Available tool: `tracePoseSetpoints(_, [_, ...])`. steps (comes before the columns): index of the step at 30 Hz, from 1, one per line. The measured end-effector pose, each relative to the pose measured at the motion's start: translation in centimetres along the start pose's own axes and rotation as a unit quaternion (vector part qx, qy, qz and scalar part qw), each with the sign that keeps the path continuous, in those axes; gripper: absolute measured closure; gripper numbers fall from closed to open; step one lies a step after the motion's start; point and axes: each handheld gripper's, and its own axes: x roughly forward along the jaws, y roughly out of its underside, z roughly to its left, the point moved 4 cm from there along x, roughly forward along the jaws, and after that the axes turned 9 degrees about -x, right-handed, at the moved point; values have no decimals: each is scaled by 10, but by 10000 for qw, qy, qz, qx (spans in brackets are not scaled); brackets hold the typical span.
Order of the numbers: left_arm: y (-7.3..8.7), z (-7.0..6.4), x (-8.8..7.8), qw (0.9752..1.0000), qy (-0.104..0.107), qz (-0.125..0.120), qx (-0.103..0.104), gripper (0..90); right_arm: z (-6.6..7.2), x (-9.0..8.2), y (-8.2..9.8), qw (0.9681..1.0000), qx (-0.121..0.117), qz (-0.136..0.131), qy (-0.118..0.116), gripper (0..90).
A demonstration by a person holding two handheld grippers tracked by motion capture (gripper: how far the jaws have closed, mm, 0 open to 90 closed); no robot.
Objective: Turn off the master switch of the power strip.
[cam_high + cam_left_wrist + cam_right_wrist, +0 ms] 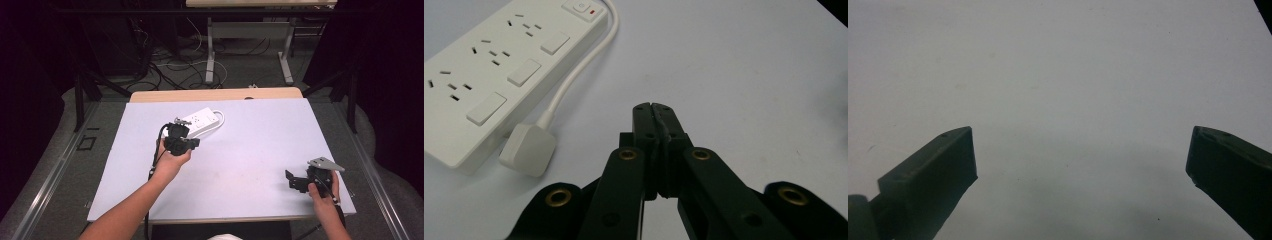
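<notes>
White plastic catches the eye first: the power strip [499, 75] lies flat on the pale table [250, 145], toward its far side, with its white cord [574, 75] curling round one end and running back along its side to the plug [527, 149], which rests on the table against the strip's near edge. My left claw [655, 112] hangs just beside that plug without touching it; its two black jaws are pressed together with nothing between them. In the high view my left hand [170, 162] holds this claw [176, 123] just in front of the strip, near the middle of the table. My right claw [291, 179] sits well apart from all that, close to the table's near right corner, gripped in my right hand [325, 192]. In the right gripper view its jaws stand wide apart over bare table surface, with nothing between them.
</notes>
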Motion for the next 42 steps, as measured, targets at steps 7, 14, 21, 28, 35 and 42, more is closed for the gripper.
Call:
tracePoseSetpoints(7, [-14, 1, 6, 10000, -34, 23, -66, 900, 0, 1, 0, 10000, -61, -7, 17, 0])
tracePoseSetpoints(14, [-31, 7, 11, 9997, -150, -29, -198, 900, -1, 1, 1, 9999, -102, 20, 25, 0])
tracePoseSetpoints(21, [-48, 15, 17, 9986, -318, -88, -408, 900, 0, 3, 1, 9999, -112, 21, 53, 0])
tracePoseSetpoints(28, [-62, 23, 25, 9976, -454, -105, -505, 900, 0, 3, 2, 9999, -114, 64, 0, 0])
tracePoseSetpoints(35, [-70, 27, 35, 9965, -565, -81, -615, 900, 1, 3, 2, 9999, -128, 102, -15, 0])
tracePoseSetpoints(42, [-75, 27, 46, 9964, -624, -55, -572, 900, 0, 5, 3, 9999, -133, 93, -46, 0])
